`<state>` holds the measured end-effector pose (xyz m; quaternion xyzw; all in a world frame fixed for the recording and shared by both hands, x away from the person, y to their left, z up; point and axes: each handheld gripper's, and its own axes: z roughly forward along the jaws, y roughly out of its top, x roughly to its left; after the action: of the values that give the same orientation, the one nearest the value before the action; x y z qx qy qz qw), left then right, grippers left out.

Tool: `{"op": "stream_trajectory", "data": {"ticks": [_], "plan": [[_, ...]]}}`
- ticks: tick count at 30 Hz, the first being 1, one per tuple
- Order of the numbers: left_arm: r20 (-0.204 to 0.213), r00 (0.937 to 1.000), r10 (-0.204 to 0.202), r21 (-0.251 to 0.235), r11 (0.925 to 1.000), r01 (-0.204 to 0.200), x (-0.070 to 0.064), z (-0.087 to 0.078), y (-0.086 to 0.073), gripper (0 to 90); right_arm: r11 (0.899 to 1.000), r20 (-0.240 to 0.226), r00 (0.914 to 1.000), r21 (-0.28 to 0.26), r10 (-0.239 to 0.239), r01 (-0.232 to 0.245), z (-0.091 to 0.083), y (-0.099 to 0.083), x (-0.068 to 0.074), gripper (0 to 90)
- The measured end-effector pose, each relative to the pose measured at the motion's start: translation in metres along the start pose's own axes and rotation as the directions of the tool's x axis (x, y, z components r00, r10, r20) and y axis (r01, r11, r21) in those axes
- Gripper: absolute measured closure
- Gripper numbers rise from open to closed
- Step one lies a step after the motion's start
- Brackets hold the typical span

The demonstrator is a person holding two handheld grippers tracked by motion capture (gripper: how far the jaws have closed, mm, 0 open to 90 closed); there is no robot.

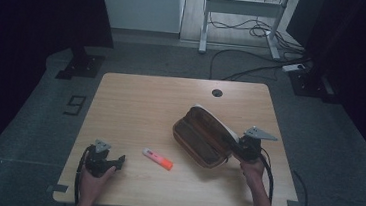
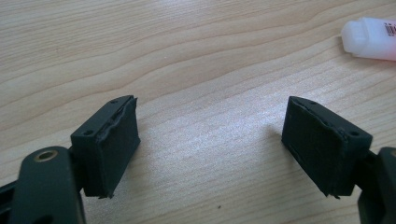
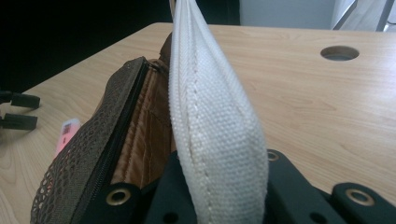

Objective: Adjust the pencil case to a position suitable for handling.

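Right gripper pinches the brown mesh-lined pouch's white canvas flap; thin hold could slip. Left gripper gapes empty.

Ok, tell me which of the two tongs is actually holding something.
The right tongs, clamped on the white edge of the brown pouch. The left tongs stand open over bare table, short of the marker.

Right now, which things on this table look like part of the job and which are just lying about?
Likely in the job:
- brown zip pouch with white canvas flap, held open by the right tongs
- pink and orange marker pen, just ahead of the open left tongs

Just lying about:
- round cable hole in the wooden table
- cables on the floor beyond
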<state>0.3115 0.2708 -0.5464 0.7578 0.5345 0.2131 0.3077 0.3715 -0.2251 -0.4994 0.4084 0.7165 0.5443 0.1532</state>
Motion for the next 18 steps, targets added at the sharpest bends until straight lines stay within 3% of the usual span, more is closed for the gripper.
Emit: {"op": "stream_trajectory", "data": {"ticks": [18], "plan": [[0.000,1.0000,0.000,0.000,1.0000,0.000,0.000,0.000,0.000,18.7,0.997,0.022,0.9996,0.074,-0.017,0.015,0.017,-0.014,-0.006,80.0]]}}
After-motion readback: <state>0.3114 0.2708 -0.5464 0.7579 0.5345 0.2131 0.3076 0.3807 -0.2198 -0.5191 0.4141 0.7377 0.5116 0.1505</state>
